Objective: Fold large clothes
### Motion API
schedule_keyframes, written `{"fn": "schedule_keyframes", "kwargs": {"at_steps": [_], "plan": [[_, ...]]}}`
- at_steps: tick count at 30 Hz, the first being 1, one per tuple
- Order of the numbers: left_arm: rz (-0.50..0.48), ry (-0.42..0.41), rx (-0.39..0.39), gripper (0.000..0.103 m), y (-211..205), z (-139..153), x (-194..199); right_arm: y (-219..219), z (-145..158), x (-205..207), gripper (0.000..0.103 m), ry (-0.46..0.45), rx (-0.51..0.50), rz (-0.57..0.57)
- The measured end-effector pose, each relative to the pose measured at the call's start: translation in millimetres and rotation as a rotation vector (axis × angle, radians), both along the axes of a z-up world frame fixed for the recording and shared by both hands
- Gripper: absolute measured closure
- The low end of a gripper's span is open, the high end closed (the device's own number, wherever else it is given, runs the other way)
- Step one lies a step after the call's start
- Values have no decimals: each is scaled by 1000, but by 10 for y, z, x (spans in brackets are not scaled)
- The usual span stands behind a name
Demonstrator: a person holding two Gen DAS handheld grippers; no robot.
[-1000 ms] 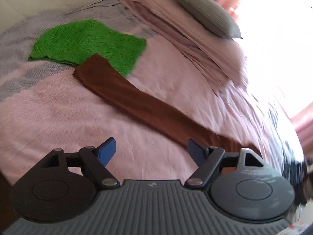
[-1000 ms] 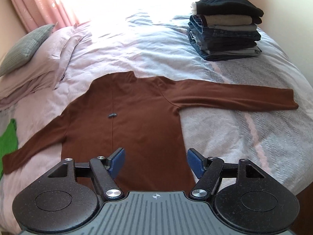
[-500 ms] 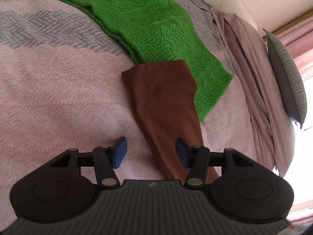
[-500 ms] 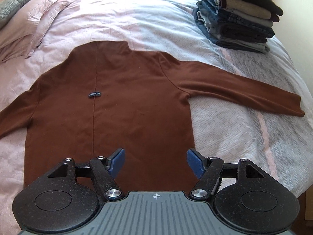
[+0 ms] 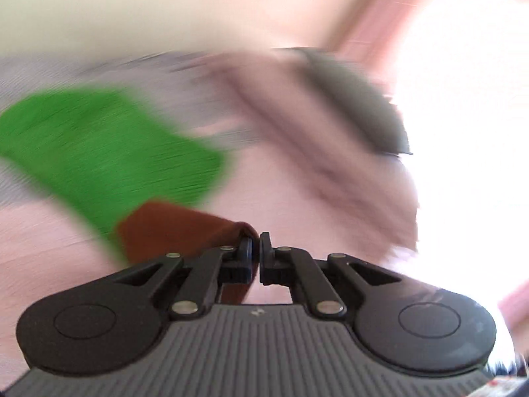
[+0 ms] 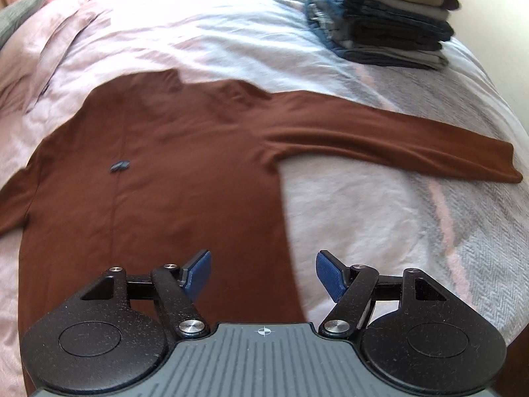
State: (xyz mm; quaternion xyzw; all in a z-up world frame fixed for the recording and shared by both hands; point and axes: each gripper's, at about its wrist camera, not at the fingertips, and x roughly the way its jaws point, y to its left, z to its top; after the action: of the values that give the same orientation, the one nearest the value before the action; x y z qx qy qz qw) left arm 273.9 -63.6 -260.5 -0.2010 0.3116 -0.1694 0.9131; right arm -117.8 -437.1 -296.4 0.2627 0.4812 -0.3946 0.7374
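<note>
Left gripper [image 5: 255, 248]: jaws pinched together on the cuff end of the brown sweater [image 6: 172, 178], a fold of brown cloth bunched at the fingertips and trailing down behind the left finger. Left wrist view heavily smeared, so little else readable there: a green knit garment [image 5: 99, 152] just beyond the held sleeve, touching or overlapping it, on the pink-and-grey bedspread [image 5: 297, 198]; a grey pillow [image 5: 357, 106] farther back toward the bright window side. Right gripper [image 6: 263, 273]: jaws spread wide, blue pads [image 6: 330, 274] bare, nothing between them, hovering over the near hem of the sweater at its right side edge. Sweater spread flat across the middle of the bed, neck toward the far edge, small dark label [image 6: 119, 166] on the centre seam, right sleeve [image 6: 413, 142] stretched straight out toward the right edge of the bed, cuff lying flat on the grey herringbone part of the cover. Other sleeve running off the left side of the right wrist view. Stack of folded clothes [image 6: 383, 20] at the far right corner of the bed, well apart from the sweater. Pale pink pillow [image 6: 49, 43] at the far left corner.
</note>
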Motion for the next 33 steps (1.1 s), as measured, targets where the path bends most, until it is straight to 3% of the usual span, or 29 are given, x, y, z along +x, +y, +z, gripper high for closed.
{"fn": "schedule_keyframes", "kwargs": {"at_steps": [4, 7, 8, 10, 11, 13, 16, 18, 22, 25, 30, 33], "plan": [[-359, -189, -69, 102, -1183, 626, -788, -219, 97, -332, 36, -29, -3, -43], [-647, -271, -111, 101, -1971, 799, -1581, -369, 180, -545, 36, -56, -19, -71], [-761, -277, -123, 100, -2231, 770, -1875, -427, 197, -619, 36, -70, -23, -82], [-915, -245, -107, 76, -2641, 556, -2349, -516, 198, -724, 36, -90, -22, -102], [-977, -191, -66, 69, -2825, 377, -2541, -580, 182, -779, 36, -101, -17, -112], [-1061, -66, 52, 67, -3060, -87, -2846, -664, 121, -820, 36, -120, 3, -117], [-1032, -7, 307, 69, -2995, -664, -2993, -753, 0, -801, 36, -163, 29, -107], [-959, 25, 408, 69, -2726, -904, -2667, -781, -66, -762, 37, -230, 48, -82], [-806, -44, 607, 67, -2269, -924, -2204, -905, -206, -547, 55, -396, 96, -61], [-751, -108, 727, 65, -2098, -900, -1965, -1069, -328, -344, 57, -523, 131, -82], [-840, -263, 953, 65, -2045, -1097, -1839, -1473, -653, 57, 57, -653, 220, -174], [-910, -336, 1022, 64, -2016, -1242, -1900, -1674, -925, 243, 57, -621, 270, -256]]}}
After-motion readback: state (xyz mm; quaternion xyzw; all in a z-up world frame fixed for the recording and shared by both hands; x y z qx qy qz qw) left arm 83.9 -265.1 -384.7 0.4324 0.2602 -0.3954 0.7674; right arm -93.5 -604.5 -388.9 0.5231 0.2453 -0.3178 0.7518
